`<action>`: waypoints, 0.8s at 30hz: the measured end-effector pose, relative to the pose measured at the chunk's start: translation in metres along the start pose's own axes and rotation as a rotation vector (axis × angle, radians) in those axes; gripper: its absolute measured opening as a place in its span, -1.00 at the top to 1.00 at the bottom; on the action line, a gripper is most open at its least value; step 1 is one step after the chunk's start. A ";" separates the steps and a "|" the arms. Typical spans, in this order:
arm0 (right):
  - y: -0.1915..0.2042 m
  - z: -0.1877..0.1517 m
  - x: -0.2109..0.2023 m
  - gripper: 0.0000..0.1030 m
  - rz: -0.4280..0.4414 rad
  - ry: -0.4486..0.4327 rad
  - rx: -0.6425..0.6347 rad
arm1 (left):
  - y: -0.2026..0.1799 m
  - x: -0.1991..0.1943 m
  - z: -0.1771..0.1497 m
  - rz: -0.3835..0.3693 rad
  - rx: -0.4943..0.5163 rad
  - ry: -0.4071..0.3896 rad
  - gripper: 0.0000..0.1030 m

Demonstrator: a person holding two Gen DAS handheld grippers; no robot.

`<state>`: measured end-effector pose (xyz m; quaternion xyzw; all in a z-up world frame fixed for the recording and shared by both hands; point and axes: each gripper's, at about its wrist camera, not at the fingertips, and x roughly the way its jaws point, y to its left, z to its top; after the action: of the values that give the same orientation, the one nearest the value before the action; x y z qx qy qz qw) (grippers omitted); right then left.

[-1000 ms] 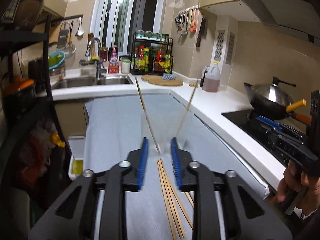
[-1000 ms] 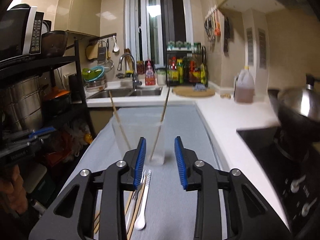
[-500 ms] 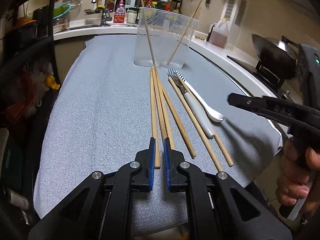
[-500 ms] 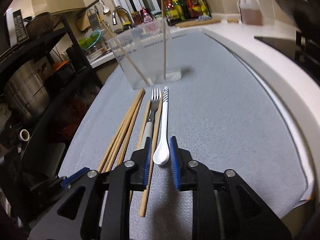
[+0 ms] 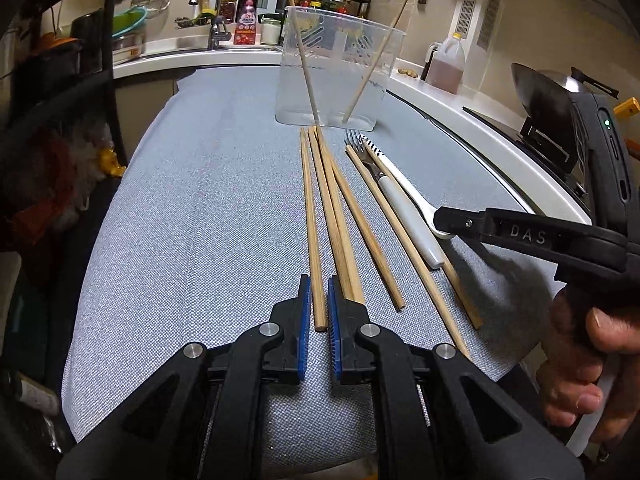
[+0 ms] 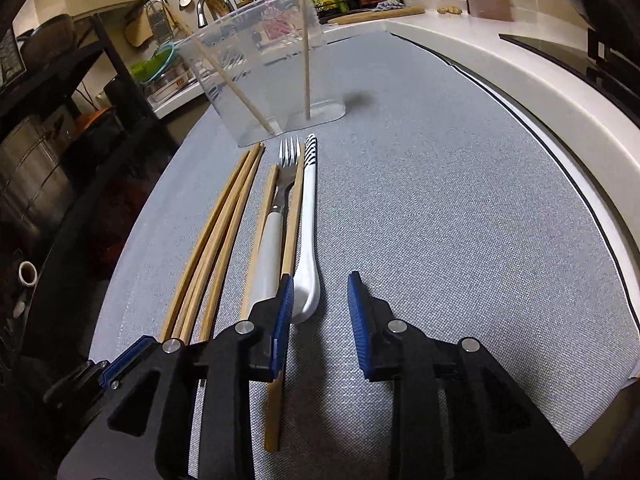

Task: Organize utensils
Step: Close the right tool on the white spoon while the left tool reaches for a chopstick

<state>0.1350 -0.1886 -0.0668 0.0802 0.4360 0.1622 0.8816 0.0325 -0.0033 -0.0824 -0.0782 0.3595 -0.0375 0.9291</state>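
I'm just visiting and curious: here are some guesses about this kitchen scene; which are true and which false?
1. Two chopsticks stand in the clear container. True.
2. The left gripper has a chopstick between its fingers. True.
3. The white spoon is already inside the container. False: it lies on the grey cloth, beside the fork.
4. The right gripper is shut tight. False: its fingers stand apart, with the spoon's bowl by the left one.
5. The fork has a black handle. False: it is white.
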 end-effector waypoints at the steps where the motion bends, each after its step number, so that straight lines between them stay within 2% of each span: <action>1: 0.003 -0.001 0.000 0.56 0.003 0.002 -0.010 | 0.000 0.000 0.000 0.002 -0.003 -0.001 0.83; 4: 0.009 -0.004 0.001 0.67 -0.004 0.003 -0.032 | -0.001 0.000 0.000 0.011 0.000 -0.005 0.82; 15: -0.003 -0.002 -0.010 0.81 -0.082 -0.007 -0.036 | -0.004 0.003 0.000 0.036 0.022 -0.015 0.81; 20: -0.013 -0.009 -0.021 0.81 -0.129 -0.027 -0.069 | -0.017 0.005 0.000 0.042 0.079 -0.021 0.44; 24: -0.019 -0.020 -0.029 0.81 -0.151 -0.052 -0.113 | -0.021 0.005 -0.001 0.058 0.095 -0.025 0.44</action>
<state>0.1070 -0.2164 -0.0626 0.0012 0.4078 0.1176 0.9054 0.0355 -0.0246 -0.0832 -0.0240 0.3478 -0.0267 0.9369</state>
